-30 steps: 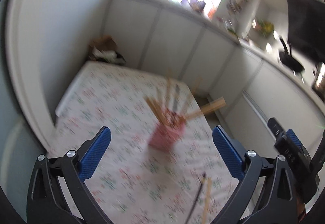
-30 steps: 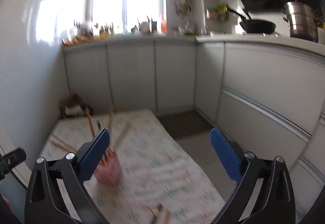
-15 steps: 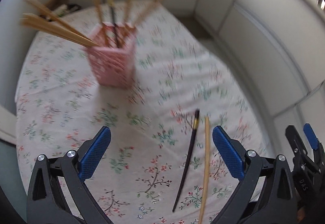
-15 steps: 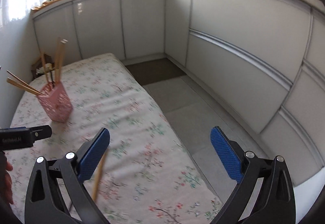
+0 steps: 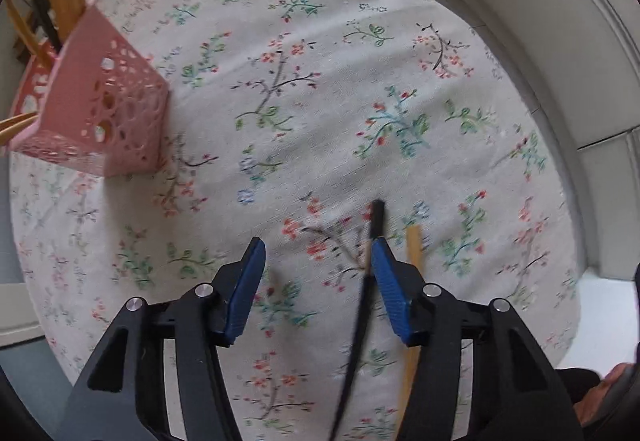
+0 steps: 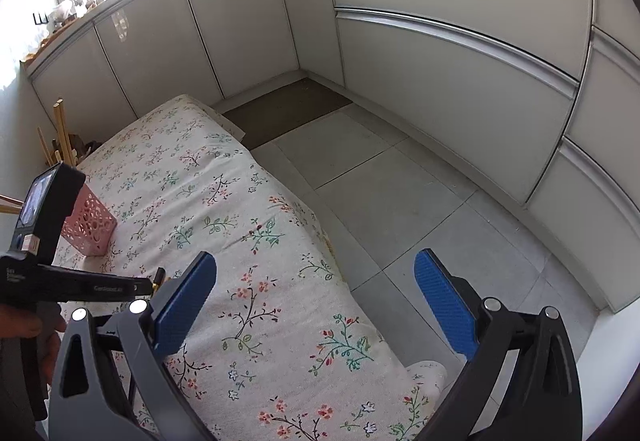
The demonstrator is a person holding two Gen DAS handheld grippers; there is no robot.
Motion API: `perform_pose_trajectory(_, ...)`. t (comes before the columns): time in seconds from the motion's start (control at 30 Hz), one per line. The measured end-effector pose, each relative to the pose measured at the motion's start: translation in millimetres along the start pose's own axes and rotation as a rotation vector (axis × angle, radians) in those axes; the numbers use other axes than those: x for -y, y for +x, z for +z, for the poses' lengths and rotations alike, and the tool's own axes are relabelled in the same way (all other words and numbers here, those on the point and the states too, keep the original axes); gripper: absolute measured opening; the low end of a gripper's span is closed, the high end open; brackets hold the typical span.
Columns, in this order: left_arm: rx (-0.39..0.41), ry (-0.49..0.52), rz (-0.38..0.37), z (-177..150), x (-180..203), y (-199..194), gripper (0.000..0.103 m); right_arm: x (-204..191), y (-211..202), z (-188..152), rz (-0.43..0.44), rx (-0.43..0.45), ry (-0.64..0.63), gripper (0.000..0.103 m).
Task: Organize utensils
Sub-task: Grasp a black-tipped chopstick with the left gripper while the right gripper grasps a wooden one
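Chopsticks: two loose on the floral cloth, side by side. One black chopstick [image 5: 362, 305], thin, round, glossy, with a pale band near its far end; one bamboo chopstick [image 5: 414, 249], flat-sided, tan. Both lie with long axes running roughly 6 to 12 o'clock in the left wrist view, far ends toward 12. The black one passes just inside the left tool's right finger; the bamboo one lies just outside that finger, partly hidden by it.

Left tool [image 5: 318, 281]: jaws partly closed, a clear gap between the blue ribbed pads, gripping nothing.

Pink holder [image 5: 100, 113]: one, square, plastic, perforated with round holes, standing at 10 o'clock, well apart from the loose pair. It carries several bamboo sticks and at least one black one; exact count unclear.

Desk [image 6: 248, 225]: covered by white cloth printed with red and green flower sprigs.

Right tool [image 6: 316, 305]: jaws spread wide, empty, over the desk's edge, grey floor tiles [image 6: 384, 193] beyond. White cabinet fronts [image 6: 440, 73] at 12 to 3 o'clock.
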State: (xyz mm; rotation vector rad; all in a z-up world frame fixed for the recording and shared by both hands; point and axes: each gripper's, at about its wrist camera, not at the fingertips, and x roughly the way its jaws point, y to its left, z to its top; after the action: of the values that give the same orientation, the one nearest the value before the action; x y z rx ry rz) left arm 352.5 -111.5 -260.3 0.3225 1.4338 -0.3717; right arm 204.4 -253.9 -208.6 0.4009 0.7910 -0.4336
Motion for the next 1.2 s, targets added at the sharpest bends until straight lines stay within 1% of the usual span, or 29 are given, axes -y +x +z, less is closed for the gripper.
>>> perform_pose_trajectory(0.03,-0.011,-0.004,-0.004,2,0,1,0.053,1,0,1,0.001,-0.003,0.004,0.097)
perform_pose_trajectory(0.1,-0.025,0.019,0.016,3,5,4,0.053,5,0,2,0.007,-0.006,0.018,0.097)
perform_pose_trajectory(0.17,-0.048,0.035,0.019,3,9,7,0.049,7,0,3,0.007,-0.01,0.028,0.097)
perform_pose_trajectory(0.2,-0.062,0.047,0.027,3,11,9,0.041,9,1,4,0.005,-0.013,0.034,0.097)
perform_pose_trajectory(0.23,-0.059,0.056,0.021,3,14,9,0.029,11,1,4,0.004,-0.015,0.039,0.096)
perform_pose_trajectory(0.27,-0.063,0.069,0.008,3,18,8,0.023,12,2,5,0.001,-0.018,0.043,0.097)
perform_pose_trajectory(0.3,-0.061,0.081,-0.001,3,22,8,0.013,13,3,5,-0.002,-0.023,0.048,0.097)
perform_pose_trajectory(0.33,-0.054,0.1,0.009,2,27,7,0.006,14,3,5,-0.004,-0.028,0.052,0.097)
perform_pose_trajectory(0.4,-0.032,0.096,0.014,-1,28,6,0.006,11,5,4,-0.002,-0.036,0.053,0.097)
perform_pose_trajectory(0.47,0.004,0.061,-0.025,-8,21,2,0.006,5,7,2,0.008,-0.045,0.032,0.097)
perform_pose_trajectory(0.5,0.028,0.048,-0.045,-13,15,-3,0.006,-2,10,0,0.019,-0.064,0.004,0.097)
perform_pose_trajectory(0.6,0.114,0.019,-0.095,-38,-8,-28,0.006,-29,23,-6,0.024,-0.133,-0.078,0.097)
perform_pose_trajectory(0.7,0.192,-0.018,-0.122,-65,-32,-54,0.006,-64,33,-10,0.017,-0.167,-0.157,0.097)
perform_pose_trajectory(0.73,0.221,-0.031,-0.127,-72,-40,-64,0.006,-75,36,-11,0.015,-0.178,-0.169,0.097)
perform_pose_trajectory(0.77,0.244,-0.039,-0.123,-77,-38,-73,0.006,-86,40,-11,0.017,-0.194,-0.181,0.097)
perform_pose_trajectory(0.8,0.277,-0.049,-0.115,-87,-47,-84,0.006,-103,49,-12,0.019,-0.234,-0.199,0.097)
perform_pose_trajectory(0.83,0.298,-0.056,-0.11,-94,-47,-93,0.006,-112,55,-14,0.018,-0.263,-0.208,0.097)
perform_pose_trajectory(0.9,0.343,-0.075,-0.11,-107,-61,-108,0.006,-136,71,-19,0.014,-0.335,-0.229,0.096)
perform_pose_trajectory(0.97,0.397,-0.093,-0.097,-116,-68,-122,0.006,-153,85,-25,0.006,-0.383,-0.251,0.095)
perform_pose_trajectory(1.03,0.441,-0.107,-0.092,-131,-80,-141,0.006,-167,102,-36,0.013,-0.481,-0.255,0.082)
perform_pose_trajectory(1.07,0.462,-0.111,-0.089,-135,-85,-150,0.006,-175,100,-38,-0.007,-0.439,-0.296,0.074)
perform_pose_trajectory(1.1,0.479,-0.113,-0.088,-138,-88,-157,0.006,-180,98,-39,-0.016,-0.426,-0.329,0.055)
perform_pose_trajectory(1.13,0.491,-0.114,-0.091,-143,-92,-164,0.006,-185,96,-39,0.013,-0.434,-0.343,0.043)
perform_pose_trajectory(1.17,0.504,-0.117,-0.093,-146,-94,-170,0.006,-188,96,-40,0.02,-0.449,-0.36,0.014)
perform_pose_trajectory(1.2,0.525,-0.12,-0.093,-147,-96,-178,0.006,-188,96,-40,0.054,-0.482,-0.357,0.008)
